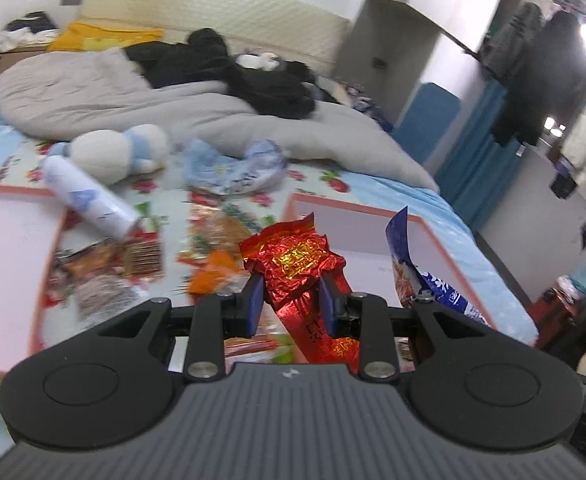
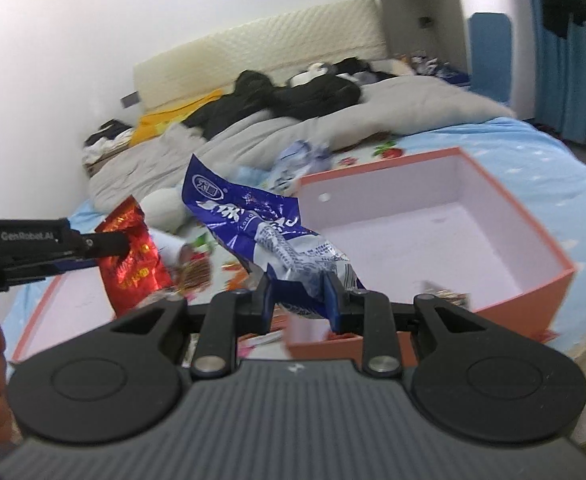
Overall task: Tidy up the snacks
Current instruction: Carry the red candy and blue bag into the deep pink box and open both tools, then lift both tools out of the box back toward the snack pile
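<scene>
— Red foil: is that the packet (image 1: 293, 268) the left gripper (image 1: 291, 300) has?
— Yes, both pads pinch its crumpled middle, lifted above the loose snacks (image 1: 141, 260) on the bed (image 1: 393, 188).
— And the right gripper (image 2: 299, 300)?
— Clamped on a blue and white packet (image 2: 269, 236), held up just left of the orange box (image 2: 533, 292), whose white inside looks bare.
— The other box?
— Its lid (image 1: 9, 248) lies far left.
</scene>
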`<action>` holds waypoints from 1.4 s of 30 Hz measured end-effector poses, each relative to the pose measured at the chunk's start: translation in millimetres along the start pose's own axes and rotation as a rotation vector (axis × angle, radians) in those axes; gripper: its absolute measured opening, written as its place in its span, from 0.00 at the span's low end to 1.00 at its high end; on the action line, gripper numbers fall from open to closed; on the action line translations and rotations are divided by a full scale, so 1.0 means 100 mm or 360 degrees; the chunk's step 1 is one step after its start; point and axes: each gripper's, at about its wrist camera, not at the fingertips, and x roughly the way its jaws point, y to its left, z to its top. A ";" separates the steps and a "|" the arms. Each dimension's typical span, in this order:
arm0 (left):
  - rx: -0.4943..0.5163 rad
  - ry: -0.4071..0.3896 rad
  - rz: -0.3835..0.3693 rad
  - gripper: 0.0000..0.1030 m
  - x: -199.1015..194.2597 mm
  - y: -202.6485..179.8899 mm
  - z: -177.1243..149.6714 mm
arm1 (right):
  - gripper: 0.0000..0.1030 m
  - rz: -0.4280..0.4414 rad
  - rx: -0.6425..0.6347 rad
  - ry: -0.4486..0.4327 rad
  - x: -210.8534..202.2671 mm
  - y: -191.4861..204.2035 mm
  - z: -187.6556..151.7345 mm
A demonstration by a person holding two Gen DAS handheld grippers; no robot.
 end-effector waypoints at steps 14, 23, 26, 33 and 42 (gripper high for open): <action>0.0160 0.0225 -0.0158 0.33 1.26 -0.74 0.05 | 0.28 -0.0194 0.0084 0.0071 0.53 -0.85 0.14; 0.0205 0.0372 -0.0134 0.33 2.00 -0.82 0.02 | 0.28 -0.0212 0.0133 0.0184 1.03 -1.14 0.07; 0.0217 0.0400 -0.0106 0.33 2.11 -0.82 -0.03 | 0.28 -0.0201 0.0141 0.0221 1.14 -1.19 0.04; 0.0231 0.0435 -0.0102 0.49 2.08 -0.80 -0.02 | 0.30 -0.0224 0.0165 0.0259 1.18 -1.22 0.05; 0.0176 0.0325 -0.0099 0.57 1.43 -0.69 0.04 | 0.65 -0.0167 0.0199 0.0174 0.78 -1.05 0.04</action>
